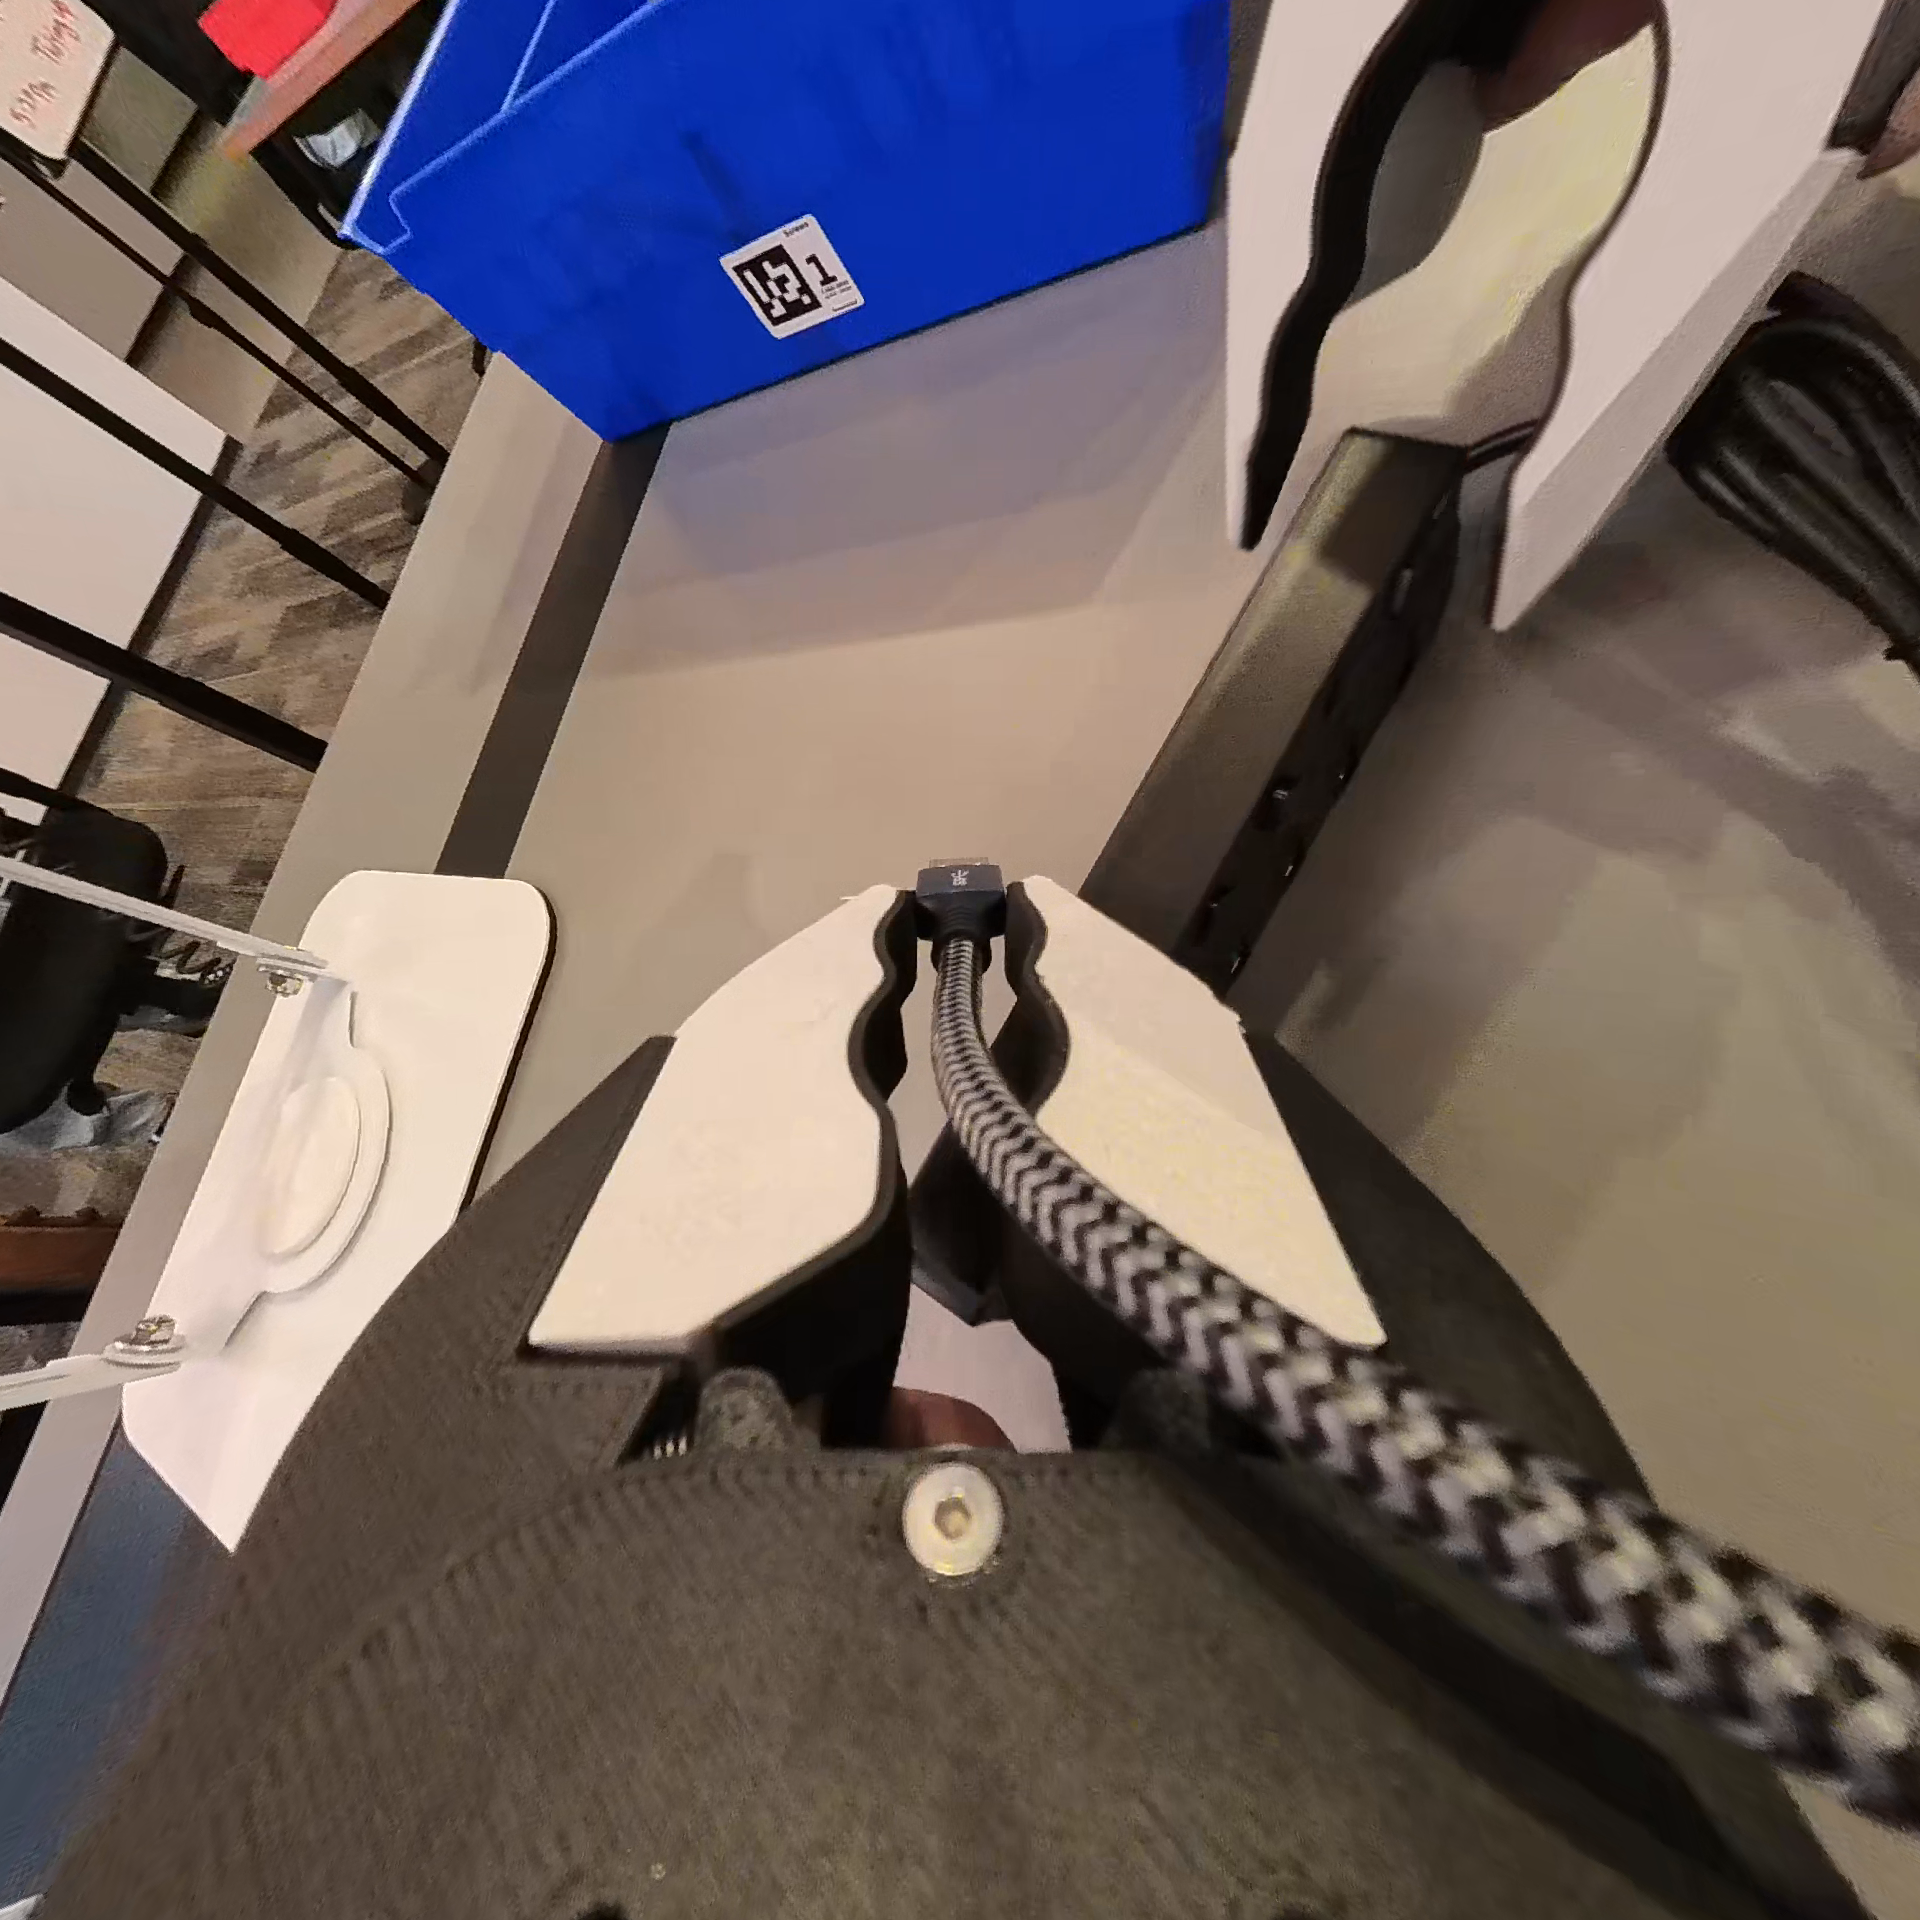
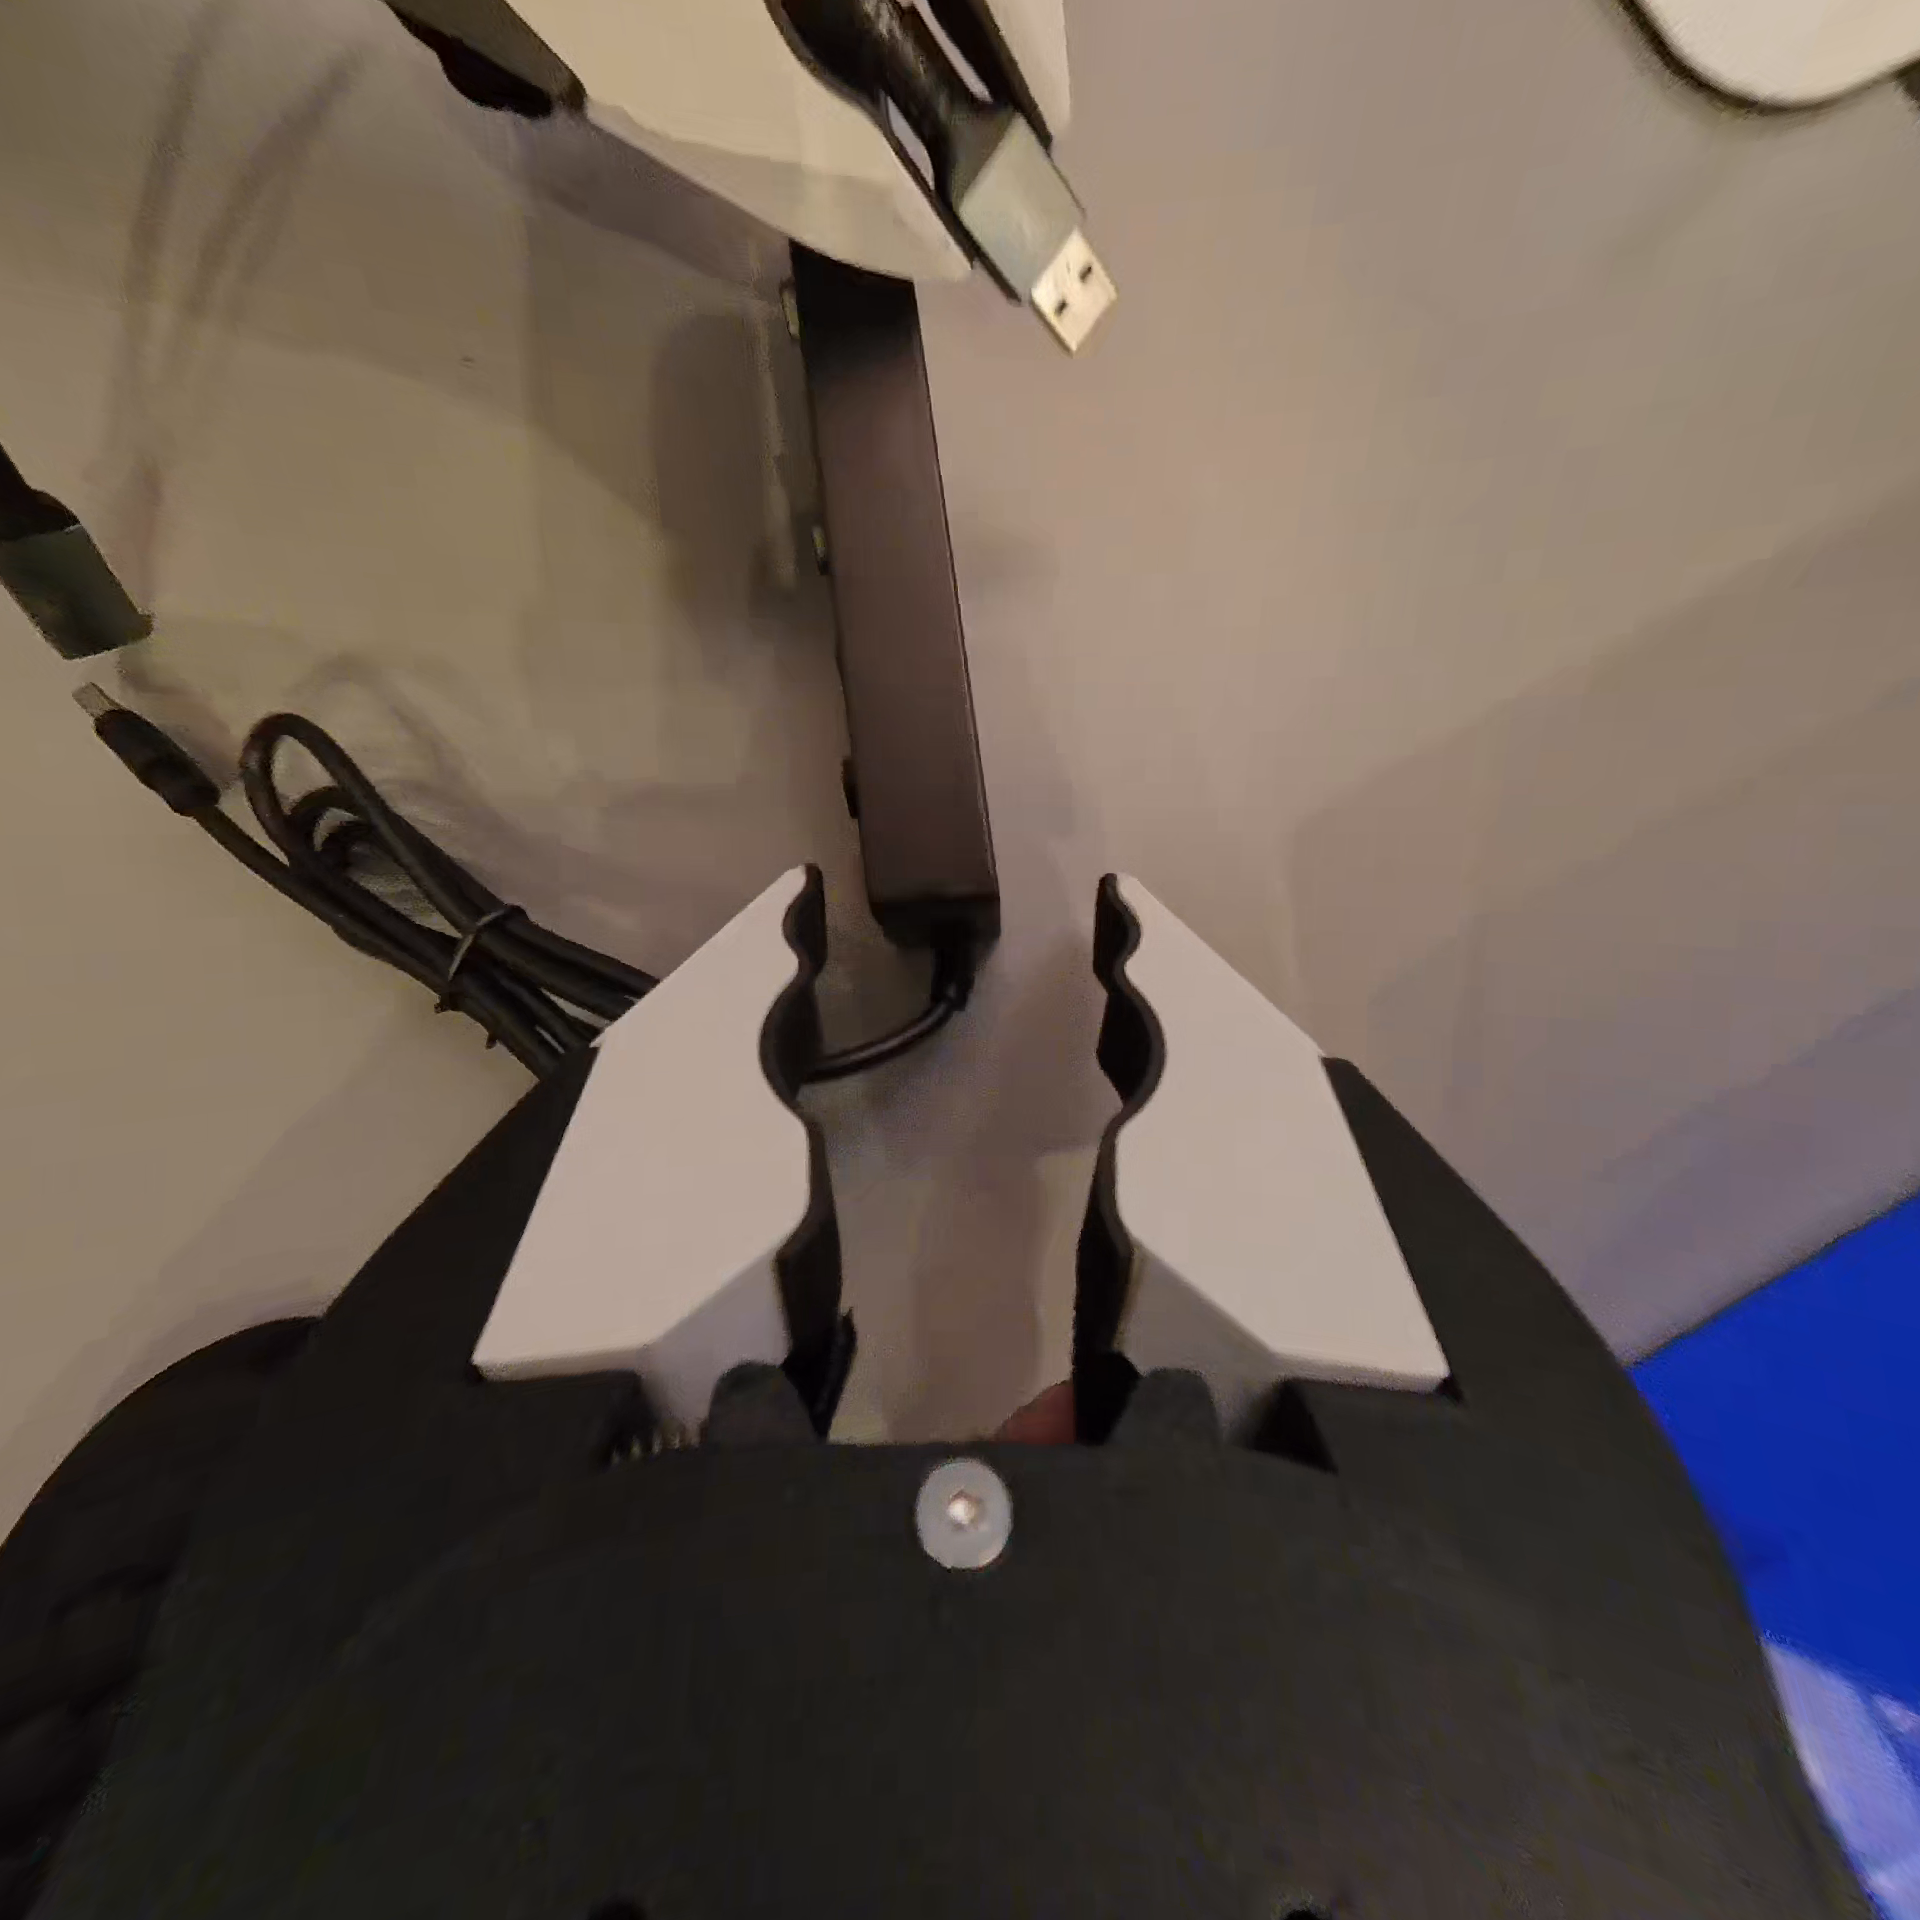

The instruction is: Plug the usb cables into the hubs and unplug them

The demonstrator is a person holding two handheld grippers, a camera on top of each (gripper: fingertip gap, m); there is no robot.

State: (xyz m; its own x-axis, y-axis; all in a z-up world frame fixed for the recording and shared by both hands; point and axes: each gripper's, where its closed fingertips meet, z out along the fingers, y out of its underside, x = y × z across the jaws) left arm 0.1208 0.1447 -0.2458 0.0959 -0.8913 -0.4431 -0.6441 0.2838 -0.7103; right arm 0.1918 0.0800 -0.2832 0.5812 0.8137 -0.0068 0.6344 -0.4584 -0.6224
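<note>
**Operator:** Nearest the lens, what does the left claw (image 1: 958, 896) hold?

**Technician:** It is clamped on the dark plug (image 1: 958, 891) of the braided cable (image 1: 1195, 1226). The cable trails out toward 4 o'clock. The metal tip points toward 12 o'clock and is in free air, not seated. The dark hub (image 1: 1309, 675) lies on the desk (image 1: 831, 623) at about 2 o'clock from the plug.

**Operator:** And the right claw (image 2: 961, 914)?

**Technician:** Its fingers stand apart, one either side of the hub's near end and its thin lead, gripping nothing. The hub is therefore unrestrained.

**Operator:** Risks?

**Technician:** In my judgement: with the hub unrestrained, insertion force may slide it across the desk. The ports sit on the hub's side face, so a plug entering off-axis or inverted will likely jam. The stiff braided cable may twist the plug within the grip. A bundled black cable (image 2: 436, 914) at 9 o'clock in the right wrist view could snag.

**Operator:** Containers?

**Technician:** One blue bin (image 1: 790, 177) at 12 o'clock in the left wrist view. Its contents cannot be seen.
</note>
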